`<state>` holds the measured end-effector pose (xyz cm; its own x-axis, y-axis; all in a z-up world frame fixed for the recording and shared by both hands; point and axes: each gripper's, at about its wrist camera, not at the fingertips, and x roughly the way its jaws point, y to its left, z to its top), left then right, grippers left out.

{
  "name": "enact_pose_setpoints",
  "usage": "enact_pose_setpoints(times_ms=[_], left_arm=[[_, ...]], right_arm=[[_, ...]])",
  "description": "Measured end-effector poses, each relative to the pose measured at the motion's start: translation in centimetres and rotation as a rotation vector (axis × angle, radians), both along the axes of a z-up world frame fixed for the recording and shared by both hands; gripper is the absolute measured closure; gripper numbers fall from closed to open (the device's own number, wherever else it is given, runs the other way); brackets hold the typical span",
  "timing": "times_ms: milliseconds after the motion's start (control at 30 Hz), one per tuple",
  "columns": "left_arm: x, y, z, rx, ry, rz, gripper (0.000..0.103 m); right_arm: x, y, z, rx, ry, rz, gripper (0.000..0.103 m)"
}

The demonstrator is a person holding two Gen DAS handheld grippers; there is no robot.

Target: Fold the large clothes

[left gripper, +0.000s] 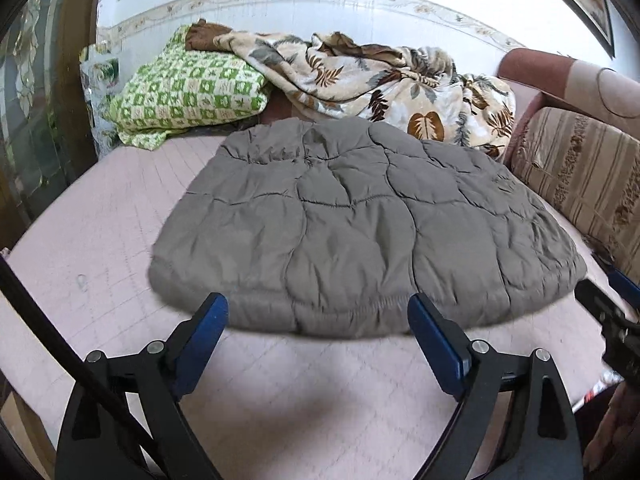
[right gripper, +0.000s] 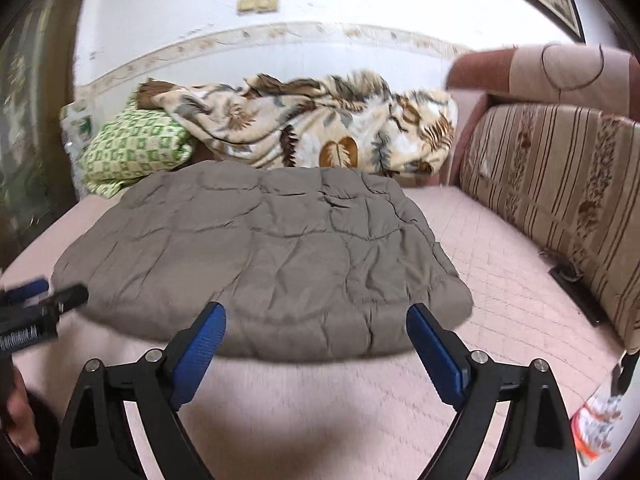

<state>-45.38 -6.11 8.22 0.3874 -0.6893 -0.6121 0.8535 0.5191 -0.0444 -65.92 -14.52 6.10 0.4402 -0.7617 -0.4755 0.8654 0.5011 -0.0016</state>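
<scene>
Jacket (left gripper: 360, 224) first: we are looking at a grey quilted one, lying flat as a compact padded slab on the pink bed (left gripper: 100, 240), its elastic hem toward us. We are holding the left gripper (left gripper: 318, 316) just above that hem with its blue pads spread wide and nothing between them. The right gripper (right gripper: 316, 324) is standing the same way at the same edge, jaws wide and empty; in its view the left tool is poking in from the left side. Neither is touching the cloth, so we are judging that the jacket is resting on its own, and both tools are hovering clear so the fabric is not being dragged out of shape.

The jacket is sitting near the middle of the bed, probably because the bare pink surface around it is giving room for turning edges over. No sleeves are showing, so we are guessing they are already tucked under or inside; we cannot tell for certain.

Beyond it, a leaf-print blanket (left gripper: 380, 80) and a green checked pillow (left gripper: 184, 92) are piled against the wall, clear of the working area. A striped cushion (right gripper: 540, 200) is lining the right side.
</scene>
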Motion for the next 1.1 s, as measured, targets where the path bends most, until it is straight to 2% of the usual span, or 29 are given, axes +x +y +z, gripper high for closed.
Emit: enact_pose_setpoints(times_ms=[100,200,300,433,533,667,1100], left_arm=[[-0.6,1.1,-0.1,0.009,-0.016,0.014,0.005],[-0.3,0.8,0.0,0.028,-0.023,0.042,0.005],[0.0,0.2,-0.3,0.062,-0.034,0.052,0.005],[0.0,-1.0,-1.1,0.156,-0.105,0.078,0.005],[0.6,-1.8,-1.6,0.234,-0.064,0.086,0.005],[0.6,-1.6,-1.6,0.244,-0.106,0.127,0.005],[-0.2,-1.5,-1.4,0.244,-0.16,0.116,0.005]], right_arm=[[0.1,1.4,-0.5,0.006,-0.012,0.053,0.007],[1.4,1.2,-1.1,-0.003,0.03,0.059,0.006],[2.2,0.3,-1.8,0.047,0.027,0.06,0.006],[2.9,0.2,-2.3,0.06,0.035,0.067,0.006],[3.5,0.8,-2.6,0.045,0.067,0.087,0.006],[4.0,1.7,-2.5,0.003,0.09,0.108,0.006],[4.2,1.7,-2.6,0.005,0.095,0.103,0.006]])
